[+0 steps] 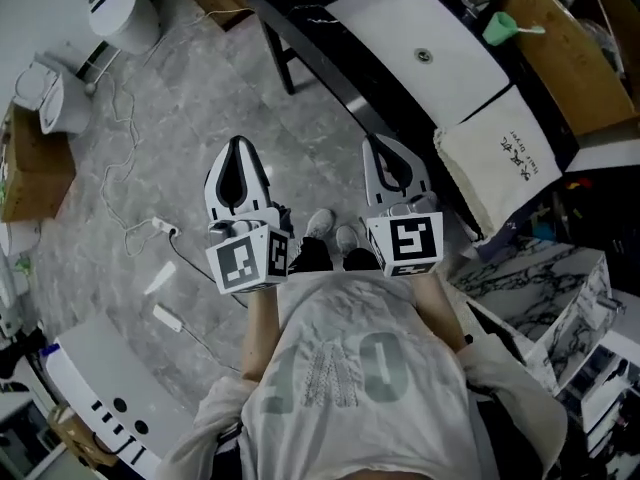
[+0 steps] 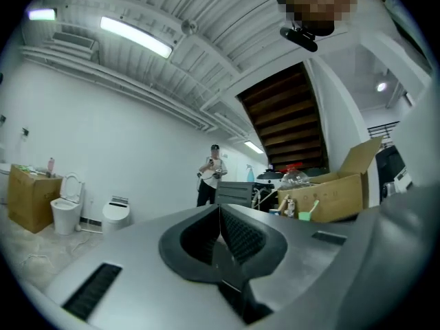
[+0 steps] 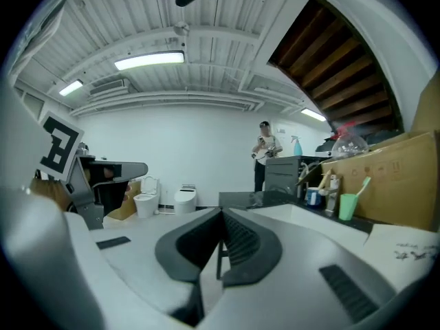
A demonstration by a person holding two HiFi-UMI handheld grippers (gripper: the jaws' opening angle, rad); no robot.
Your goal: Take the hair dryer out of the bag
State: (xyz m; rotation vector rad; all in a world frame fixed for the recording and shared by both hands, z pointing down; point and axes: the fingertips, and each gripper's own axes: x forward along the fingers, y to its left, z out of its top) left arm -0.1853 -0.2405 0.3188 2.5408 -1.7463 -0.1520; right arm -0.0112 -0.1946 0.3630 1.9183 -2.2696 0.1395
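Holding one gripper in each hand, I have them both out in front of me, side by side and a little apart. My left gripper [image 1: 238, 158] has its two jaws pressed together, and nothing is between them. My right gripper [image 1: 388, 160] is the same, with its jaws together and nothing held. Both point out over the grey floor [image 1: 310, 138], and my shoes [image 1: 335, 233] show between them. The bag [image 1: 497, 168] is white cloth with dark print on it. It is off to my right, past the right gripper and apart from it. It lies at the edge of the dark counter [image 1: 340, 68], just beside the white sink [image 1: 450, 78]. I cannot see the hair dryer in any view. Past the sink a green cup [image 1: 500, 26] stands near a cardboard box [image 1: 575, 68]. On the floor to my left a thin white cord [image 1: 125, 148] curls about. Two white toilets [image 1: 125, 13] stand farther off by the wall. Far across the room a person [image 3: 265, 153] stands by the white wall.
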